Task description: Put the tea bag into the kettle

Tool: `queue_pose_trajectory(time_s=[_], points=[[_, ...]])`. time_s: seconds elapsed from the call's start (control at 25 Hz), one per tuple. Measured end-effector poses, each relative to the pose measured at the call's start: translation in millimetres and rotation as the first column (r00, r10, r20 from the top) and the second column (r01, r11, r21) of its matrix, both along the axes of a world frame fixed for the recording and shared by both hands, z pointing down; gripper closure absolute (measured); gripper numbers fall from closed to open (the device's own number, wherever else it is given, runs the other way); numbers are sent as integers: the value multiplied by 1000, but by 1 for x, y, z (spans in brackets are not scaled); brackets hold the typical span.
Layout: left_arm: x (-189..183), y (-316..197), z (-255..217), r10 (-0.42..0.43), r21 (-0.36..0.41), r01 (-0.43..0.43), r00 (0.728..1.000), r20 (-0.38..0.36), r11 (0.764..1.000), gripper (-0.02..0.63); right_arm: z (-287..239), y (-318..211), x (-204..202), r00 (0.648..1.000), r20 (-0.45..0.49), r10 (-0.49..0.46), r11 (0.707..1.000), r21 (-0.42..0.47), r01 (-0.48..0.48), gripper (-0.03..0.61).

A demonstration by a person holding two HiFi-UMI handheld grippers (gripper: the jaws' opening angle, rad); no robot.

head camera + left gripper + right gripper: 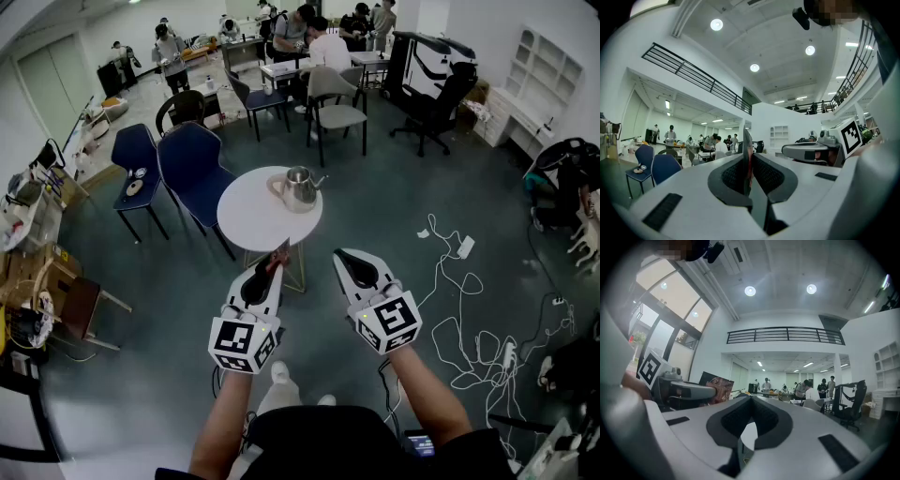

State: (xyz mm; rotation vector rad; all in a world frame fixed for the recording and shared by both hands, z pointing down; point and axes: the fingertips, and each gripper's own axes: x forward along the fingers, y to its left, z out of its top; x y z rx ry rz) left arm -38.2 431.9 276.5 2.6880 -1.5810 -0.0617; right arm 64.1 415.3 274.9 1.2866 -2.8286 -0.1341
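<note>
Left tool (275, 266) pinches the tea bag (281, 253); right tool (341, 255) is closed, empty. Metal kettle (298, 188) stands on the round worktop (244, 214).

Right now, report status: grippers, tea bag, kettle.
Left gripper shut on tea bag, held near the table edge. Right gripper shut, empty. Kettle on table, ahead. Path to it open.

Left hand-held gripper (749, 161), jaws tight on a thin tea bag (747, 142) edge-on.
</note>
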Motion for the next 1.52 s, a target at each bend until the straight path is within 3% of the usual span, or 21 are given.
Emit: queue_pose_trajectory(time_s=[0.72,1.04,1.52], points=[[-21,-46,2,-16,7,16,1000,0,1000,574,0,-47,-16,1000,6,22,1000,4,-22,560],[-55,-93,3,-28,3,28,1000,-2,1000,574,0,-97,-39,998,46,39,999,-19,-38,560],[-120,-163,8,-9,-32,8,1000,-13,999,574,-2,-169,-108,999,22,46,998,-40,-45,560]])
